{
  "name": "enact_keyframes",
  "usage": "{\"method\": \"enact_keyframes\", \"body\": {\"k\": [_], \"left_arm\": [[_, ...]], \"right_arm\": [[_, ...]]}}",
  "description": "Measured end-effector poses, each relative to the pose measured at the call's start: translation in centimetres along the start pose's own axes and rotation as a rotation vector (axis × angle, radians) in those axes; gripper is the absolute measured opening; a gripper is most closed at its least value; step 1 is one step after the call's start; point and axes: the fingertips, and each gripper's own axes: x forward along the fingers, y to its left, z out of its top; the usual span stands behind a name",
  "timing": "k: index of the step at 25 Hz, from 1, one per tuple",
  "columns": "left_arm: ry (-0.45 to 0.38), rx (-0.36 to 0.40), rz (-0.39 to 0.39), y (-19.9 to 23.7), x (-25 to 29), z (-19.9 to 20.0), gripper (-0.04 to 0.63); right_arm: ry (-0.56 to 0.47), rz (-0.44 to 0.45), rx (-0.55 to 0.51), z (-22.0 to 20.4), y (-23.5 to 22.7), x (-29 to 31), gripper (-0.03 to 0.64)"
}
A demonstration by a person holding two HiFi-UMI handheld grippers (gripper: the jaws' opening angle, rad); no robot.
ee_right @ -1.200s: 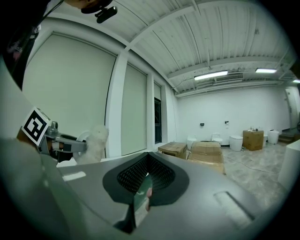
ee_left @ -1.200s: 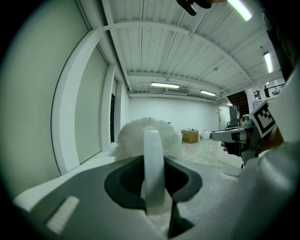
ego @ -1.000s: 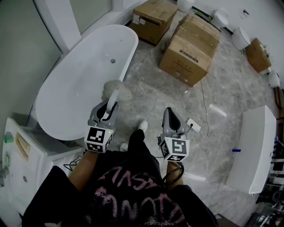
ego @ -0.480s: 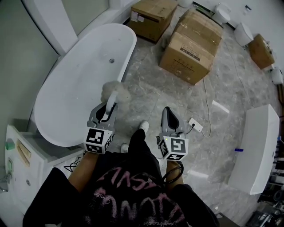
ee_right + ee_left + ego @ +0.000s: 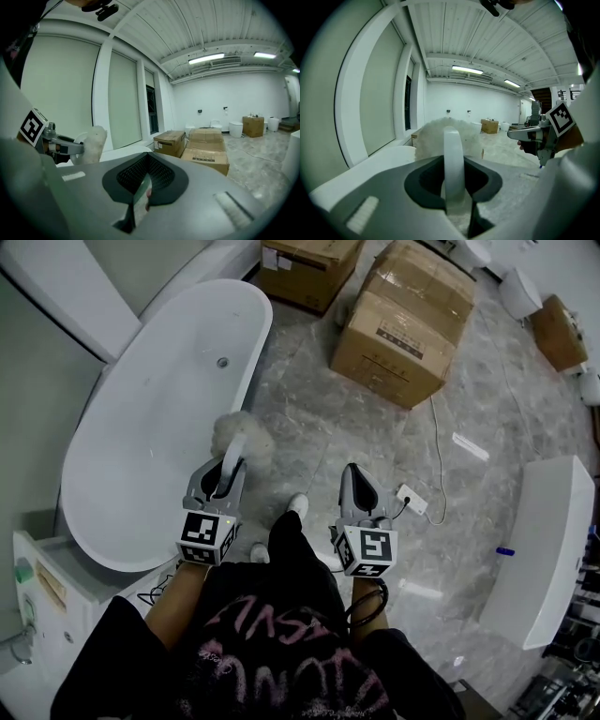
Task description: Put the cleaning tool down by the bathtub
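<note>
The cleaning tool is a white handle (image 5: 453, 161) with a fluffy white head (image 5: 242, 434). My left gripper (image 5: 228, 474) is shut on the handle, and the head sticks out past the jaws over the floor just beside the bathtub (image 5: 122, 456). In the left gripper view the fluffy head (image 5: 436, 136) rises behind the handle. My right gripper (image 5: 354, 486) hangs level with the left, about a body's width to its right, shut with nothing in it; its jaws meet in the right gripper view (image 5: 140, 197). That view also shows the fluffy head (image 5: 93, 143) at the left.
Large cardboard boxes (image 5: 398, 329) stand on the marble floor beyond me, with another box (image 5: 305, 268) near the tub's far end. A power strip (image 5: 411, 500) and its cable lie to the right. A white cabinet (image 5: 37, 587) sits at the left, a second white tub (image 5: 553, 540) at the right.
The head view has drifted, so the tub and boxes sit slightly higher and further left. Both grippers keep the same pose and the tool stays held.
</note>
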Motion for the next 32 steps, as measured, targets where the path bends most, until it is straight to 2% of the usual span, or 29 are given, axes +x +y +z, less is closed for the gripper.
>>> {"method": "enact_keyframes", "body": {"k": [9,13,22,26,32], "left_arm": [[0.074,0.006,-0.005,-0.2,8.1,1.1,0.080],[0.084,0.004,0.000,-0.6,10.3,1.7,0.080],[0.124,0.016,0.018,0.1,12.2,1.3,0.080],[0.148,0.020,-0.005,0.3,13.9,0.5,0.080],[0.192,0.022,-0.066,-0.4,16.5,-1.8,0.080]], "right_arm": [[0.032,-0.008,0.055,1.1,-6.2,6.5,0.023],[0.055,0.012,0.048,0.2,-8.0,8.2,0.023],[0.098,0.044,0.083,-1.2,-7.5,10.3,0.023],[0.101,0.057,0.082,-2.0,-7.5,11.3,0.023],[0.119,0.022,0.082,-3.2,-8.5,12.2,0.023]]}}
